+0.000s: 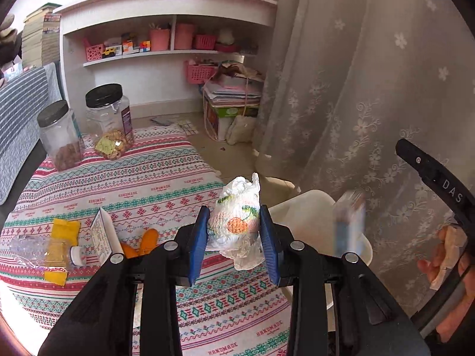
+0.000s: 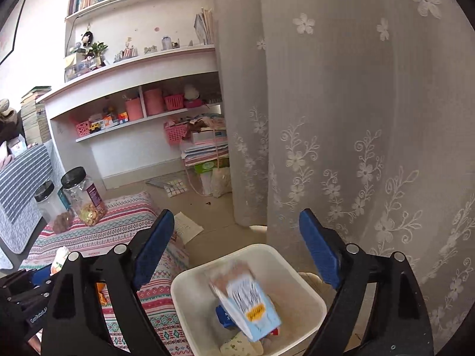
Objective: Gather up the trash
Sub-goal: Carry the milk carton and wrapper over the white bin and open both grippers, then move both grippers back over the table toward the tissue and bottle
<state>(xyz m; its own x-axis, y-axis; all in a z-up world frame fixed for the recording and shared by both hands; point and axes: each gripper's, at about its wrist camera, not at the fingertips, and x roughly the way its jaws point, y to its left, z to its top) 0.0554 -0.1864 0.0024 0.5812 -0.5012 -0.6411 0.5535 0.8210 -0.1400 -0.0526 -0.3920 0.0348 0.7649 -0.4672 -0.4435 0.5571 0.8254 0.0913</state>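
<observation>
A: Left gripper [image 1: 234,231] state?

B: Clamped on a crumpled white wad [image 1: 237,225] with an orange print; both blue pads are pressed against it. It is held above the edge of the patterned cloth [image 1: 142,184], near the white bin [image 1: 314,216].

A: Right gripper [image 2: 237,249]?

B: Jaws are spread wide, nothing between them. A light blue carton [image 2: 252,305] is seen blurred and tilted inside the white bin [image 2: 190,284], below the gap between the jaws. Other scraps are seen at the bin's bottom.

A: Trash left on the cloth?

B: A crushed clear plastic bottle [image 1: 38,252], yellow wrappers [image 1: 63,233], a white leaflet [image 1: 104,234] and an orange piece [image 1: 142,241] are seen at its near left part.

A: Anything else?

B: Two black-lidded jars [image 1: 109,121] are set at the cloth's far end. A lace curtain [image 2: 356,118] is hung just behind the bin. A white shelf unit [image 1: 166,9] is seen at the back. A hand [image 1: 445,255] is seen at the right edge of the left view.
</observation>
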